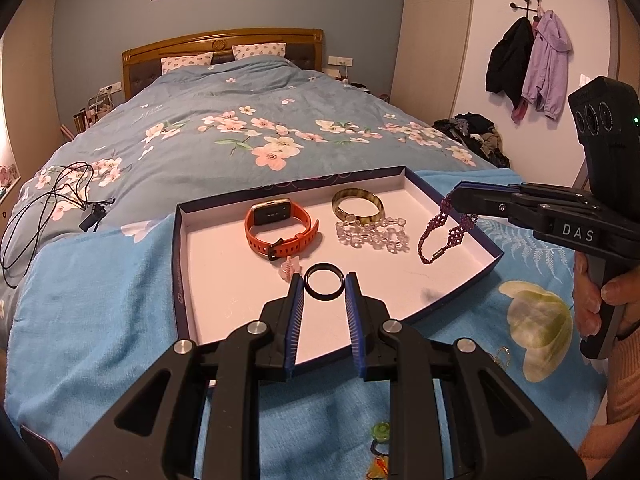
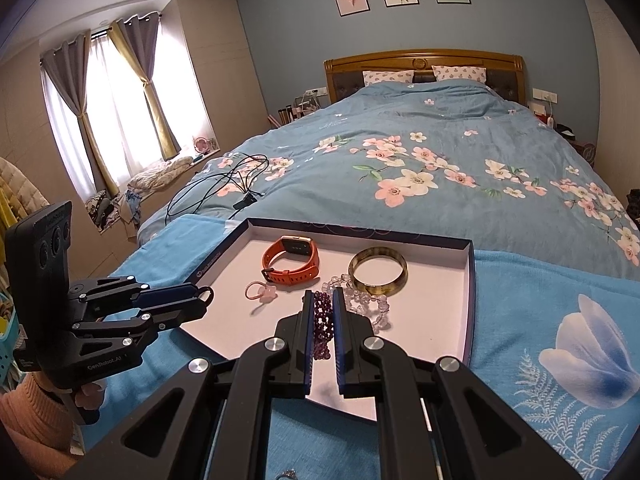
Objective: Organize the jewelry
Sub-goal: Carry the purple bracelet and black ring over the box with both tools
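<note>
— What's she got in the box lid (image 1: pixel 182 240) there on the bed (image 1: pixel 208 128)?

— A shallow, dark blue-walled tray with a pale floor, sitting on a bright blue blanket (image 1: pixel 100 300). Inside: an orange watch (image 1: pixel 280 228) buckled into a loop, a greenish-brown bangle (image 1: pixel 357 205) lying flat, a string of clear beads (image 1: pixel 374 236) just in front of the bangle, and a small pink hair tie (image 2: pixel 262 294) near the watch.

— And the two tools?

— The left gripper (image 1: pixel 324 280) has its jaws closed on a thin black ring (image 1: pixel 324 287), pinched from both sides right at the tips, over the near part of the tray. The right gripper (image 2: pixel 322 300) has its jaws nearly together, clamped on a purple beaded bracelet (image 2: pixel 322 320).

— Is the bracelet dangling?

— From the left camera, yes: it hangs in a loop from the tips over the tray's right side, clasp lowest; whether that touches the floor, I can't tell. From the right camera you only see beads bunched between the blue pads (image 2: pixel 308 332).

— Anything else one side catches?

— The right camera shows the curtained window (image 2: pixel 120 92); the left shows jackets on wall hooks (image 1: pixel 528 60) and a hand (image 1: pixel 604 304) on the right tool's grip.
</note>
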{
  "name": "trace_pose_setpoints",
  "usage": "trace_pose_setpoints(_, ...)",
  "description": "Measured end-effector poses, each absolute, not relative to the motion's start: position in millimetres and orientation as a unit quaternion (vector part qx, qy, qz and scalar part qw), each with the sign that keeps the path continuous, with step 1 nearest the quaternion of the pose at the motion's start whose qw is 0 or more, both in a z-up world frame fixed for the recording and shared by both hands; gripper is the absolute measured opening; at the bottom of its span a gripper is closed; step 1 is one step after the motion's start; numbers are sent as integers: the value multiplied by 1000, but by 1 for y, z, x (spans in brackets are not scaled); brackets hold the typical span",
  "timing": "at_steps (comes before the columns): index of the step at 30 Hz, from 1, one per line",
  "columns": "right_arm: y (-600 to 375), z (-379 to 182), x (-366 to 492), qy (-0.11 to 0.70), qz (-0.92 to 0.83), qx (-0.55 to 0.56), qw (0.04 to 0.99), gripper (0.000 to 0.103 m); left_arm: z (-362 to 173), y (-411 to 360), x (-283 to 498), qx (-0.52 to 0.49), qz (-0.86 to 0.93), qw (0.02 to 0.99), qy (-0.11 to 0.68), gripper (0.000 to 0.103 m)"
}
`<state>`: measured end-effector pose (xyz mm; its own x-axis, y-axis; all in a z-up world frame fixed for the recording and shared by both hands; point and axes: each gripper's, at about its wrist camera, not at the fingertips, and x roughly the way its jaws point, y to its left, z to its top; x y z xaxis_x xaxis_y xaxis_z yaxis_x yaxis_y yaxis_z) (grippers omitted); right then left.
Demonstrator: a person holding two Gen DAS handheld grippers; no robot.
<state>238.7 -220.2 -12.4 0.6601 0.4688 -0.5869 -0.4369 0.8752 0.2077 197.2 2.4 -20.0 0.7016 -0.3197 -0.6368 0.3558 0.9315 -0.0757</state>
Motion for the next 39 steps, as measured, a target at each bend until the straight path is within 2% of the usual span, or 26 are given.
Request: trace_pose_setpoints(39, -209, -30, 272, 354, 248, 41, 901, 7, -48, -3, 241, 23, -172, 904, 391, 21)
